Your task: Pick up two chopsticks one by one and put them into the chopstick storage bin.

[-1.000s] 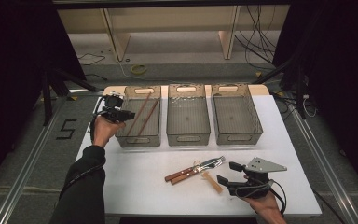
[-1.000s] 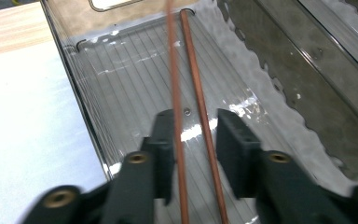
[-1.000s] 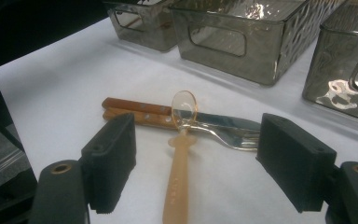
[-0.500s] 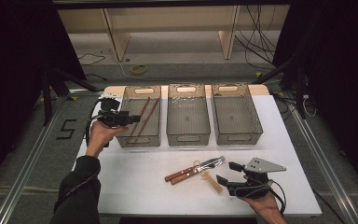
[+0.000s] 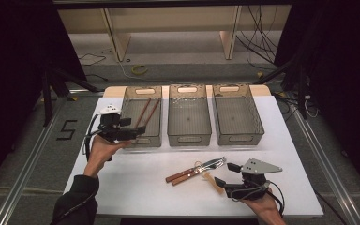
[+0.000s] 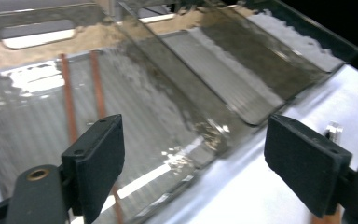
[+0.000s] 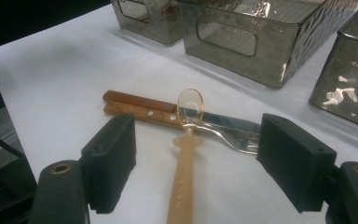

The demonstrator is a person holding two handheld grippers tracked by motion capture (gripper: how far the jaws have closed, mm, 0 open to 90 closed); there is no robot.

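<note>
White table (image 5: 136,187) carries three clear smoked bins in a row at the far side: left bin (image 5: 155,137), middle bin (image 5: 189,137), right bin (image 5: 238,136).

High view gives the whole layout. Left gripper (image 5: 138,131) is at the near left corner of the left bin, held in the person's left hand (image 5: 99,149). Right gripper (image 5: 222,174) is at the near right of the table, right hand (image 5: 262,210) under it. Two chopsticks (image 5: 146,111) lie in the left bin, side by side, long axis running near-left to far-right.

Left gripper view adds a close look into the left bin (image 6: 135,116): chopsticks (image 6: 67,100) are reddish-brown strips on the bin floor, just beyond the left jaw, running near to far in that view. Left gripper (image 6: 207,154) jaws stand wide w/ nothing between them; they have just been opening. Chopsticks lie apart from the pads.

Right gripper view adds detail on the cutlery: wood-handled knife (image 7: 168,105) & fork (image 7: 163,117) lie side by side, handles to the left, metal ends to the right. A translucent amber plastic spoon (image 7: 185,158) lies w/ its bowl resting on the knife and fork, handle pointing back toward the gripper. Right gripper (image 7: 196,161) jaws are wide open, one either side of the spoon handle, not touching it.

In high view, knife & fork (image 5: 194,169) lie just left of the right gripper, long axis left-right w/ a slight tilt; spoon (image 5: 212,180) is angled beside them.
</note>
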